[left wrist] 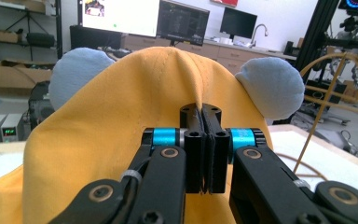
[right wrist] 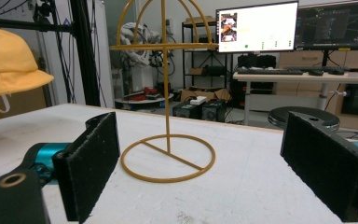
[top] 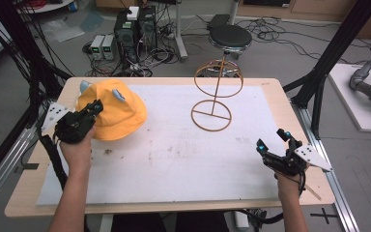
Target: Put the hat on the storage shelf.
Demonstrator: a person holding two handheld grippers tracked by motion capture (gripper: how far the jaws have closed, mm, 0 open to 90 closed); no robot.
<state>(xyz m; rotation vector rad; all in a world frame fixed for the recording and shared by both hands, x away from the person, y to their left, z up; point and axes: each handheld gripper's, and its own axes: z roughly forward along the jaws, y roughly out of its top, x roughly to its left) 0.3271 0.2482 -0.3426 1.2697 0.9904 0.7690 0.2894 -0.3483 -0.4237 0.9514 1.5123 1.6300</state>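
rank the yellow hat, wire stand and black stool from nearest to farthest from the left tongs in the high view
1. Yellow hat: pinched in the left tongs, table's left.
2. Wire stand: mid-table, to the right.
3. Black stool: on the floor beyond the table's far edge.

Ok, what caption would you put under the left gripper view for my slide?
Left tongs shut on a fold of the yellow hat with its two blue ears.

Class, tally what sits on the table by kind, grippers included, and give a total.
Hats: 1, the yellow hat
Wire stands: 1, the stand
Grippers: 2, the left gripper shut on the hat, the right gripper open
Total: 4
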